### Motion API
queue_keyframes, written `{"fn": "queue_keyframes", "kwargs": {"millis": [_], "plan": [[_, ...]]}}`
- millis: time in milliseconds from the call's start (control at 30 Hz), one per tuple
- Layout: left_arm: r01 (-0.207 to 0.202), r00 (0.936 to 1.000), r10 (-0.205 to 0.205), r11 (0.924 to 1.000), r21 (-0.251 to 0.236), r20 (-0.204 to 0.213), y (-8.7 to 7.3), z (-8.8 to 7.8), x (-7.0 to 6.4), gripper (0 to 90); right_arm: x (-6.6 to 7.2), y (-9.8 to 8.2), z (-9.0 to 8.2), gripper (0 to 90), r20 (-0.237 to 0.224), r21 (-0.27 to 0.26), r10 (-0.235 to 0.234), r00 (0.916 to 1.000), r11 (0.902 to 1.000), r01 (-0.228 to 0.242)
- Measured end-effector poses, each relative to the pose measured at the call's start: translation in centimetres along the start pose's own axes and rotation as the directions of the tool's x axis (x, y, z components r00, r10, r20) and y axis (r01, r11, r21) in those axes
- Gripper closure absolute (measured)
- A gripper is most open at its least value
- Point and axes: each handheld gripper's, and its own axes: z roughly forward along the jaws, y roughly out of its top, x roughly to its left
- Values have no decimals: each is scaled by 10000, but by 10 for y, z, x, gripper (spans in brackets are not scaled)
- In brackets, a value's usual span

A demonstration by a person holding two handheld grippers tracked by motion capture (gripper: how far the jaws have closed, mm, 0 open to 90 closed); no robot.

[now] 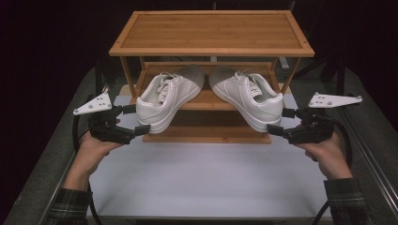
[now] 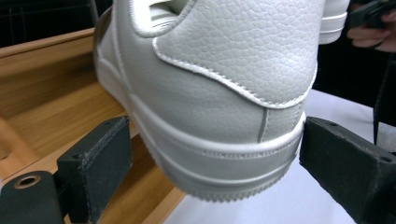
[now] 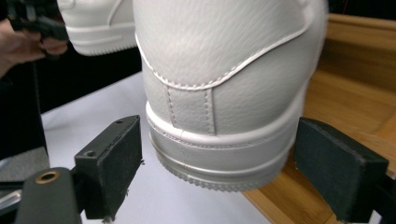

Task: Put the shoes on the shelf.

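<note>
Resting toe-in on lower shelf of bamboo two-tier rack (image 1: 212,50), heels overhanging front edge: left white leather sneaker (image 1: 165,101), right white leather sneaker (image 1: 248,97).

Your left gripper (image 1: 133,120), right gripper (image 1: 279,122): jaws wide, straddling heels, gripping nothing.

Risk: nudge tips overhanging heels off onto grey table mat (image 1: 206,180).

Room: upper shelf close overhead; open table behind you.

left white sneaker (image 1: 164,101), right white sneaker (image 1: 248,96), on lower shelf (image 1: 206,101)

a: your high view looks forward and down over the white table (image 1: 197,183) at the two-tier bamboo shoe rack (image 1: 211,47).

b: each gripper view sits close behind one white leather sneaker's heel (image 2: 219,121) (image 3: 224,116); both show that rack.
</note>
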Motion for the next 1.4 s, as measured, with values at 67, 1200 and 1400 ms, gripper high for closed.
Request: {"fn": "queue_keyframes", "kwargs": {"millis": [67, 1200, 1400], "plan": [[-89, 9999, 89, 10000, 44, -61, 1, 5, -3, 110, 1, 0, 5, 136, 128, 3, -46, 9999, 10000, 46], [-630, 9976, 633, 9980, 106, -269, 32, 87, -17, 144, 32, 26, 80, 340, -48, -173, -813, 9967, 9966, 812], [-610, 9977, 614, 9980, 168, -287, 33, 89, -12, 142, 35, 33, 97, 304, 84, -78, -1025, 9947, 9947, 1026]]}}
